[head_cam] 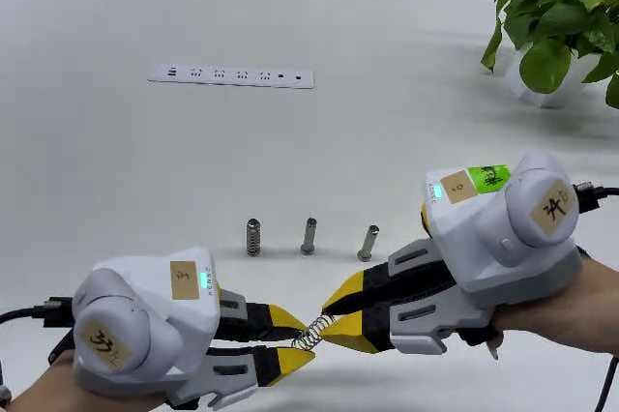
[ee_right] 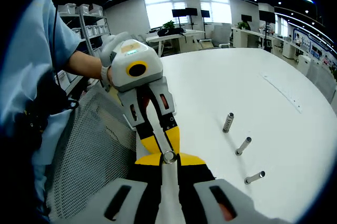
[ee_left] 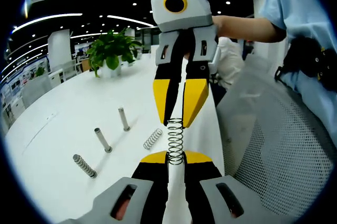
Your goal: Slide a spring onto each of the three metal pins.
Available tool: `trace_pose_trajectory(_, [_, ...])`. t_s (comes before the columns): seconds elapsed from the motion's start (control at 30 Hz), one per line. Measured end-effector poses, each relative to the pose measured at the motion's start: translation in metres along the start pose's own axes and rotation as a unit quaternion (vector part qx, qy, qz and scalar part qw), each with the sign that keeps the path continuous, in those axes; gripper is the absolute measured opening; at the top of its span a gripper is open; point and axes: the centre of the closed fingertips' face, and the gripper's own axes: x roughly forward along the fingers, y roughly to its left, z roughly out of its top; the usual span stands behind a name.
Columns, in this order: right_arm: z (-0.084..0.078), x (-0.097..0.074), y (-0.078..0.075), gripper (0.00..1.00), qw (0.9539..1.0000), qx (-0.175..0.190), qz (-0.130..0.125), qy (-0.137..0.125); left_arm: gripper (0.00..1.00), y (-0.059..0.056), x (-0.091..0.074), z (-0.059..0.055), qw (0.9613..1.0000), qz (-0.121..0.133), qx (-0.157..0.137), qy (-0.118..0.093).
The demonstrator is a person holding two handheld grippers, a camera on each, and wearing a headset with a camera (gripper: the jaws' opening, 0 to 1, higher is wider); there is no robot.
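While the left tongs and right tongs each clamped one end of the spring, best practice was freeing one end to thread the bare middle pin.

In a row mid-table: left pin (with fitted spring on it), middle pin, right pin, each apart. Behind them, well apart, power strip; plant at far right. Nearer than the pins, left gripper facing right gripper tip to tip, spring pinched between. Loose spring flat on table, near right pin, near side.
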Motion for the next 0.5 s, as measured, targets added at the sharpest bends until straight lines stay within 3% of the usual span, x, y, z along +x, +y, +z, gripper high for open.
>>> trace_pose_trajectory(0.5, [0.0015, 0.0022, 0.0035, 0.12, 0.9987, -0.039, -0.005, 0.033, 0.09, -0.0017, 0.0073, 0.0001, 1.0, -0.006, -0.003, 0.0])
